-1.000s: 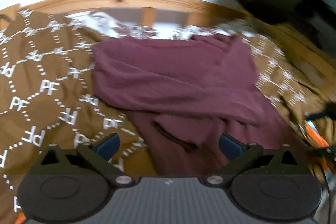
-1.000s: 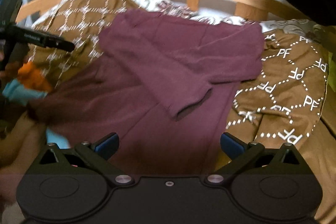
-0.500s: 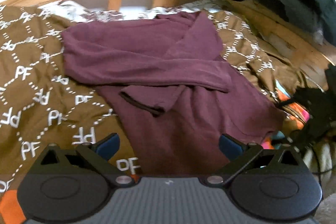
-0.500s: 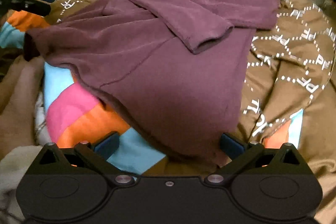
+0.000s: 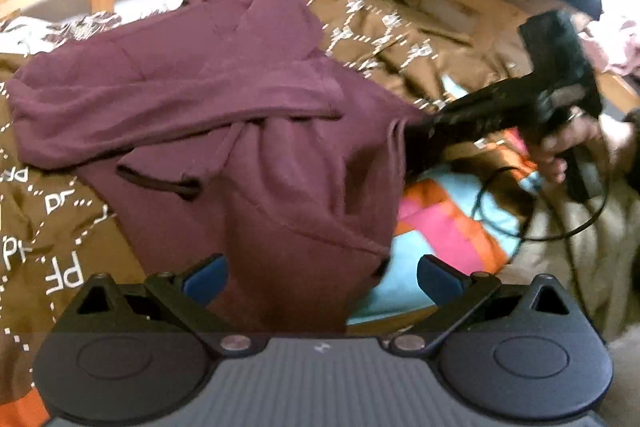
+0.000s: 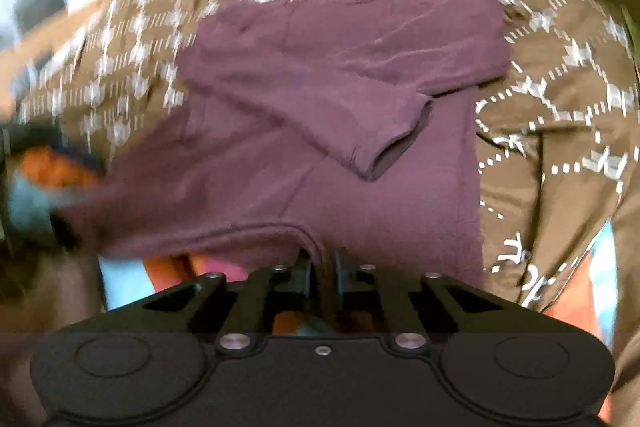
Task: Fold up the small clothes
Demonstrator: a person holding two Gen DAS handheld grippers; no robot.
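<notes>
Now: right gripper [image 6: 322, 267] jaws just closed, pinching hem of maroon long-sleeve top [image 6: 360, 99] spread on brown patterned bedspread [image 6: 560, 115], sleeves crossed. Left gripper [image 5: 320, 273] open, hem between pads, ungripped. Advice: clamp left corner, lift both evenly, keep hem taut.
</notes>
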